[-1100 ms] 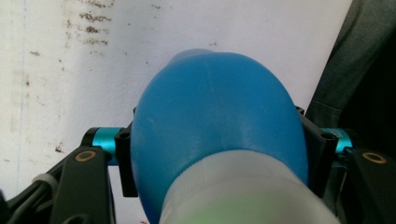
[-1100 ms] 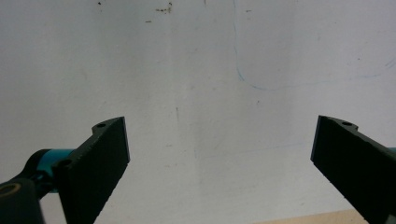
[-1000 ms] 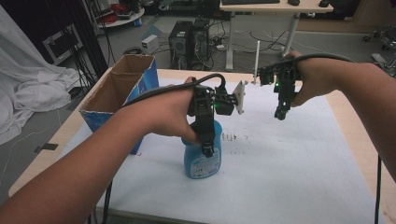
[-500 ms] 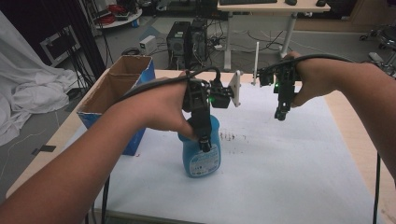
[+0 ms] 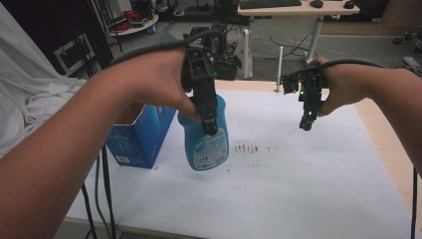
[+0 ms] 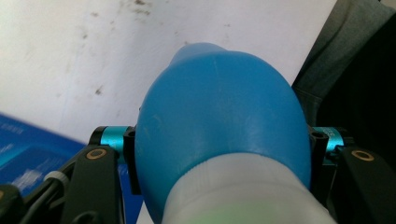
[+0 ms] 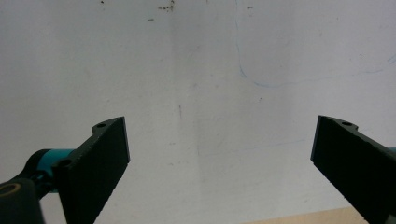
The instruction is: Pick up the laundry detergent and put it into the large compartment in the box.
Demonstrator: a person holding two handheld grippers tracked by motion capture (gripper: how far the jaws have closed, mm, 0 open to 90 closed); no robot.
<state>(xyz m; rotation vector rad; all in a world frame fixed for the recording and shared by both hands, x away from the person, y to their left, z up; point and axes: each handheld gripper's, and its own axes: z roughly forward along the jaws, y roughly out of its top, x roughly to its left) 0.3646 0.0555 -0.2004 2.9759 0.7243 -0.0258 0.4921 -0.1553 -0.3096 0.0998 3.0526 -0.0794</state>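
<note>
A blue plastic bottle [image 5: 206, 144] with a white label hangs tilted above the white table cover [image 5: 278, 189]. My left gripper [image 5: 209, 124] points down and is shut on its upper body. In the left gripper view the bottle [image 6: 224, 116] bulges between the two black jaws of that gripper [image 6: 224, 154], pressed on both sides. Over the right part of the cover my right gripper [image 5: 305, 124] also points down. Its jaws stand wide in the right gripper view [image 7: 219, 154], with nothing between them and bare white cover below.
A blue cardboard box [image 5: 139, 139], open at the top, stands at the table's left edge just beside the bottle. A patch of dark specks [image 5: 249, 148] marks the cover's middle. White cloth [image 5: 30, 99] is draped off the table to the left.
The left gripper has risen with the bottle, lifting it off the cover and tilting it. The right gripper has stayed where it was.
</note>
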